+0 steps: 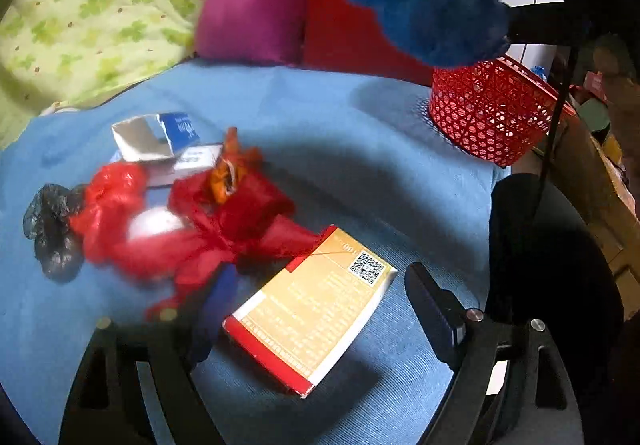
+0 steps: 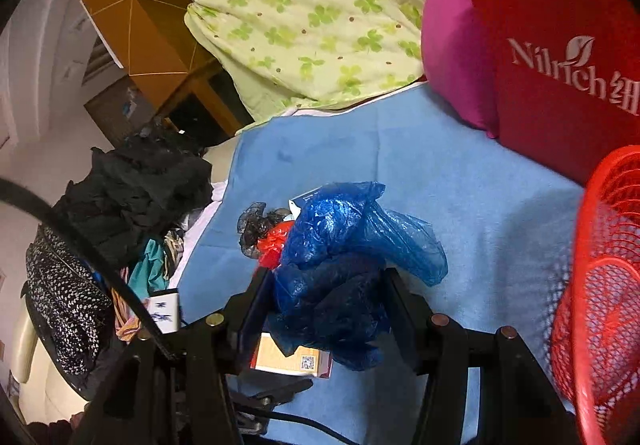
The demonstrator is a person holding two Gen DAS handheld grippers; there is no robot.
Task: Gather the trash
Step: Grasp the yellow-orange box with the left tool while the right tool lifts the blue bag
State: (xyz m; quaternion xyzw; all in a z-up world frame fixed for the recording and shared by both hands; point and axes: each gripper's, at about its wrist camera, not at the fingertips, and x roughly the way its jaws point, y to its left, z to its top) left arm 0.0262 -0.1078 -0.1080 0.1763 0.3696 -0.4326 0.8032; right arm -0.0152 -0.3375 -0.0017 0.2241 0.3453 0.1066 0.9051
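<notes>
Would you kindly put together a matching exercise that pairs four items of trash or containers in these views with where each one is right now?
Things:
1. blue plastic bag
2. red mesh basket
3. gold and red box
4. black plastic bag

Places:
A. lying flat on the blue cloth, nearest the left gripper
B. at the far left end of the trash pile
C. gripped in the right gripper
D. standing at the cloth's right edge

Pairs: 1-C, 2-D, 3-A, 4-B
</notes>
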